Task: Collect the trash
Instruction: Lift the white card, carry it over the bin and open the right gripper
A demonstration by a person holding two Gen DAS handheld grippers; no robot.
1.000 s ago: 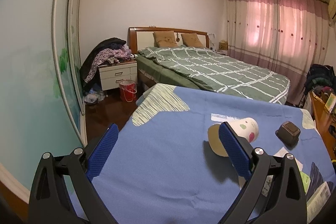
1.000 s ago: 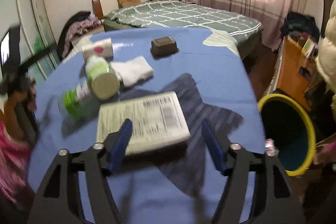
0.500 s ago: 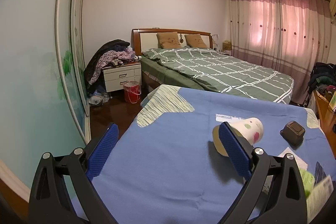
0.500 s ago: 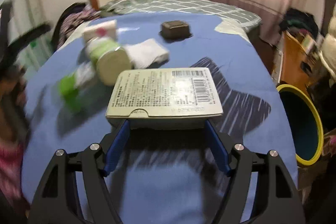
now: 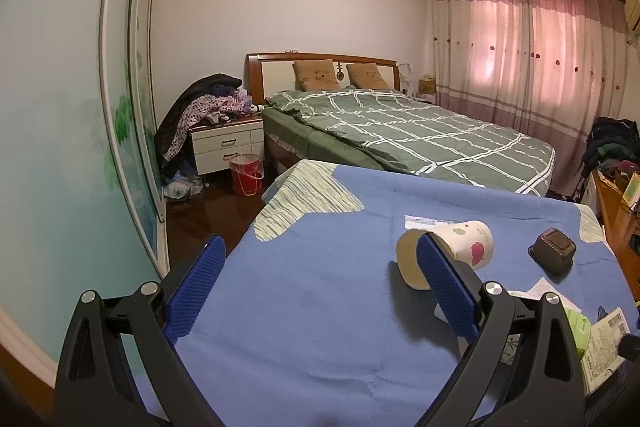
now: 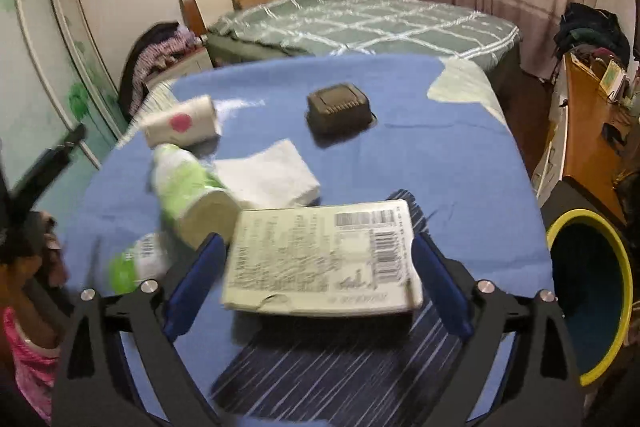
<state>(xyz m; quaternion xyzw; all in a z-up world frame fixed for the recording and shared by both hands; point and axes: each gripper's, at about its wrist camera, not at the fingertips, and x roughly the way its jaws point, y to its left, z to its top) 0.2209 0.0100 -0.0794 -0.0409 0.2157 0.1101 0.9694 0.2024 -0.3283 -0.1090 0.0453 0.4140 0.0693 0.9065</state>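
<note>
Your right gripper [image 6: 316, 283] has closed in on the box [image 6: 324, 255] since a sec ago; then the box lay further ahead, now it sits between the jaws. They're opening wide, pads flanking the box w/ a small gap each side, not pressing yet. Box lies flat on the blue cloth [image 6: 440, 155], just beside the green bottle [image 6: 188, 187] and the tissue [image 6: 268, 175]. So you're lined up for the grab: squeeze next, then carry to the bin [image 6: 588, 291] at the table's right edge. Left gripper [image 5: 320, 283] hasn't budged: jaws wide, nothing in them, cup [image 5: 460, 247] on its side just past the right pad. Black tub [image 6: 340, 107] untouched.
</note>
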